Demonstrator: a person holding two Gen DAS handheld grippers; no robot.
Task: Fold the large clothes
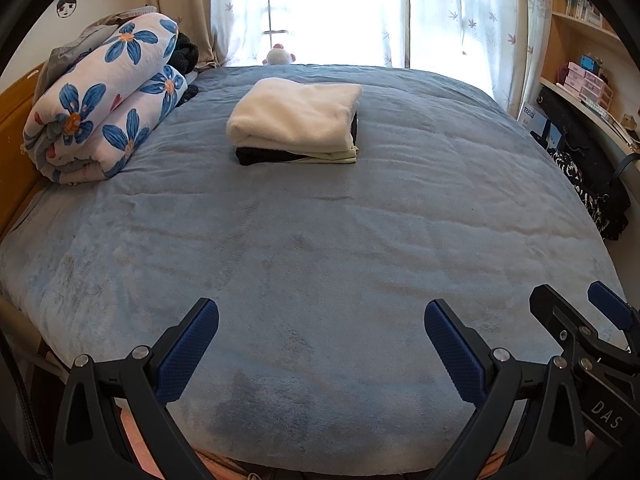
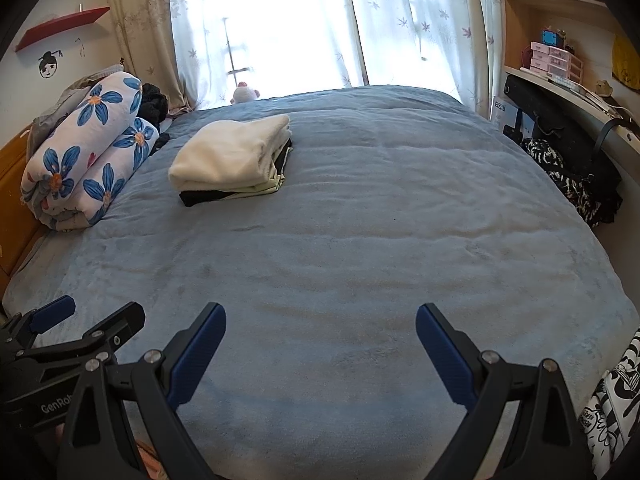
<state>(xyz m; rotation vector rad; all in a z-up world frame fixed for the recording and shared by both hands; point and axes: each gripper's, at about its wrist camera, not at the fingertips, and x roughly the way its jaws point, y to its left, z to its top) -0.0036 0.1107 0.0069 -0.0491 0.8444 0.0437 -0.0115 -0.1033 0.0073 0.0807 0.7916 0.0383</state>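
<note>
The folded stack (image 1: 296, 122), a cream top layer over pale and black ones, sits at twelve o'clock from me, well apart, squared so it stays out of the working space. The blue bedspread (image 1: 320, 248) lies bare before me, I judge ready for another garment. My left gripper (image 1: 320, 334) and right gripper (image 2: 320, 334) hang side by side, fingers spread, holding nothing. The flowered quilt (image 1: 104, 108) is rolled away at ten o'clock

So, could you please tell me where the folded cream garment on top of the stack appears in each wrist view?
Left wrist view: the folded cream garment sits just left of centre, in the upper part.
Right wrist view: it lies further left, upper left of centre.
Shared landmark: the flowered rolled quilt, to its left in both views.
</note>
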